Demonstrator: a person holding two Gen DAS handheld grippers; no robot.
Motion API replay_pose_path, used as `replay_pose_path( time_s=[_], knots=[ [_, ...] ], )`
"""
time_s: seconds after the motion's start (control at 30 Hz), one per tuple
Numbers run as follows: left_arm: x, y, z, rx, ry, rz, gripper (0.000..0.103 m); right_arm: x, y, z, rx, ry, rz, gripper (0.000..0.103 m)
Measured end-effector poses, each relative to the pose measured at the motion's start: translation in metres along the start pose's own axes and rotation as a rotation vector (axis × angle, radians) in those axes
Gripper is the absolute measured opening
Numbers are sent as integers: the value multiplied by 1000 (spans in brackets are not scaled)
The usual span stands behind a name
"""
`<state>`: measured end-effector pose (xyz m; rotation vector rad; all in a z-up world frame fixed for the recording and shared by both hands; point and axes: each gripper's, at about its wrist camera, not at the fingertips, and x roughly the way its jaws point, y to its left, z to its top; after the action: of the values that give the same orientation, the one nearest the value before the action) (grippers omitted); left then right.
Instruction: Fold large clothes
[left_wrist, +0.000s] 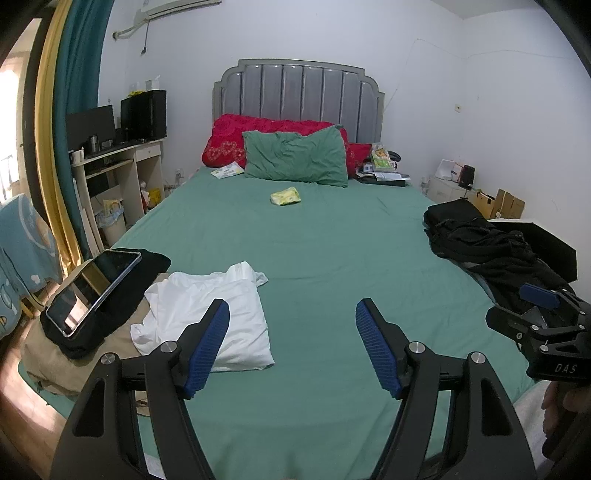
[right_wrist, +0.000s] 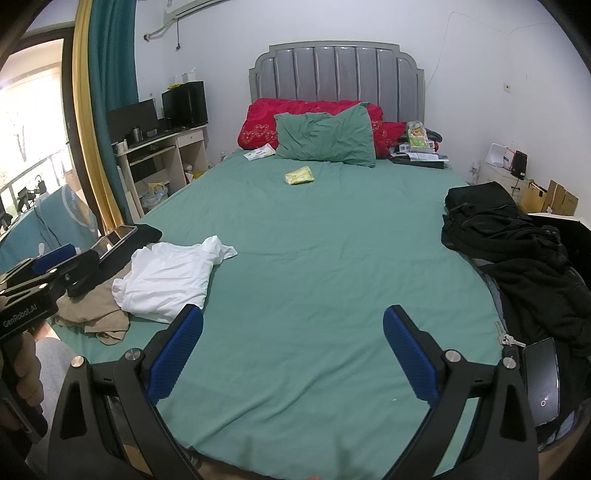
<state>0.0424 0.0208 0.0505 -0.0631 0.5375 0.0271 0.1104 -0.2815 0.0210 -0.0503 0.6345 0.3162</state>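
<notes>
Fingers (left_wrist: 207, 347) of the left gripper (left_wrist: 291, 347) stand spread wide with nothing between their ribbed blue pads, and the right gripper (right_wrist: 293, 354) is likewise spread and empty, both hanging over bare green sheet (right_wrist: 317, 258) at the lower middle of their frames.

A white garment (left_wrist: 207, 317), soft and loosely folded with one rumpled sleeve trailing toward the upper right, lies at the lower left of the left wrist view, just behind the left finger. Its near edge overlaps a crumpled tan garment (right_wrist: 92, 314) at the bed's lower left corner. Beside them a tablet (left_wrist: 92, 291) rests tilted on a black cloth (left_wrist: 147, 280).

At the right edge of the frame a heap of black clothes (right_wrist: 517, 240) sprawls along the bed's side, with keys (right_wrist: 508, 336) and a glossy dark phone (right_wrist: 543, 384) below it.

Between the two piles the sheet is flat, lightly creased and open up to a small yellow packet (left_wrist: 285, 195) and a wrinkled green pillow (left_wrist: 295, 158) leaning on a red quilt (left_wrist: 229, 140) before the padded grey headboard (left_wrist: 299, 96).
</notes>
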Motion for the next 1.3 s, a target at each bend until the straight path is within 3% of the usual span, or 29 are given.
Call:
replay_pose_path(
  time_s=[1.3],
  knots=[
    [4,4,-5,-3,-4,15,74,5,7,-5,-8,10,8,97]
  ],
)
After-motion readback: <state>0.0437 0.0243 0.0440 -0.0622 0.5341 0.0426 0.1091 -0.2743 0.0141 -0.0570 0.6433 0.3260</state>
